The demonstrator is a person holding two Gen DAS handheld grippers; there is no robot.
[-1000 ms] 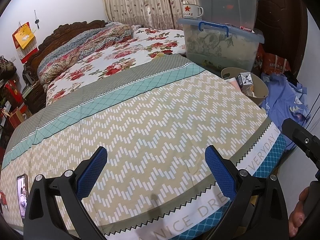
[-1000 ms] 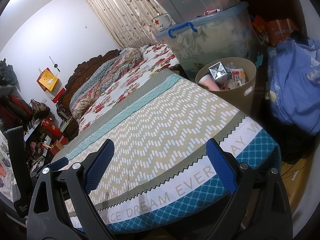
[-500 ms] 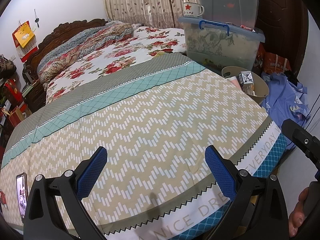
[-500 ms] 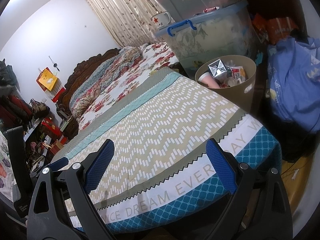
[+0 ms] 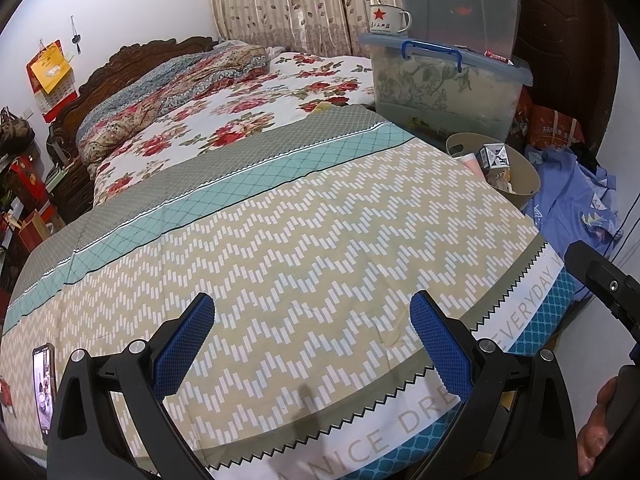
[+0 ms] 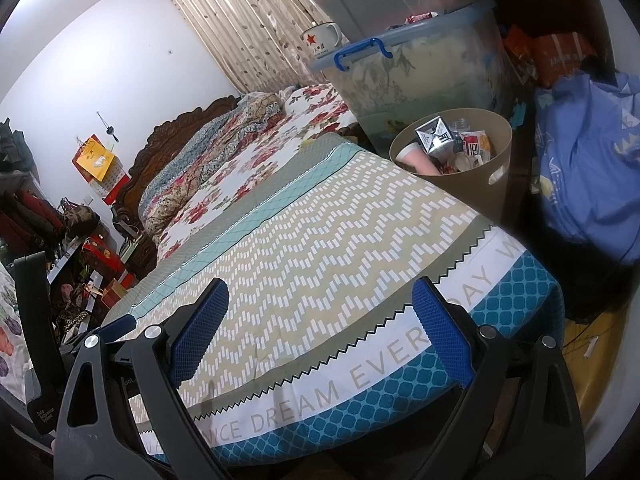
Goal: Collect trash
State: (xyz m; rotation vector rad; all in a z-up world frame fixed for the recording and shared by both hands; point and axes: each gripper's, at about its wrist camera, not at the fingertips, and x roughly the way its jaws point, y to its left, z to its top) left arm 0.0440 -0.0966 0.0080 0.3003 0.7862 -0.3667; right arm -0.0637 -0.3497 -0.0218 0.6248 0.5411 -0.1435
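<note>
While hovering over the bedspread (image 5: 320, 216), both claws, left (image 5: 312, 344) and right (image 6: 320, 328), spread apart, empty; bin (image 6: 472, 184) beyond.

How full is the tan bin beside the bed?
Well filled: in the right wrist view the tan bin holds a carton, wrappers and a cup near its rim.

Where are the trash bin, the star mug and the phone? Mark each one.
trash bin (image 6: 494, 162), right wrist view, on its tan outer wall above the handle cut-out.
star mug (image 5: 383, 20), left wrist view, on the red star on its side.
phone (image 5: 43, 390), left wrist view, on the middle of its lit screen.
</note>
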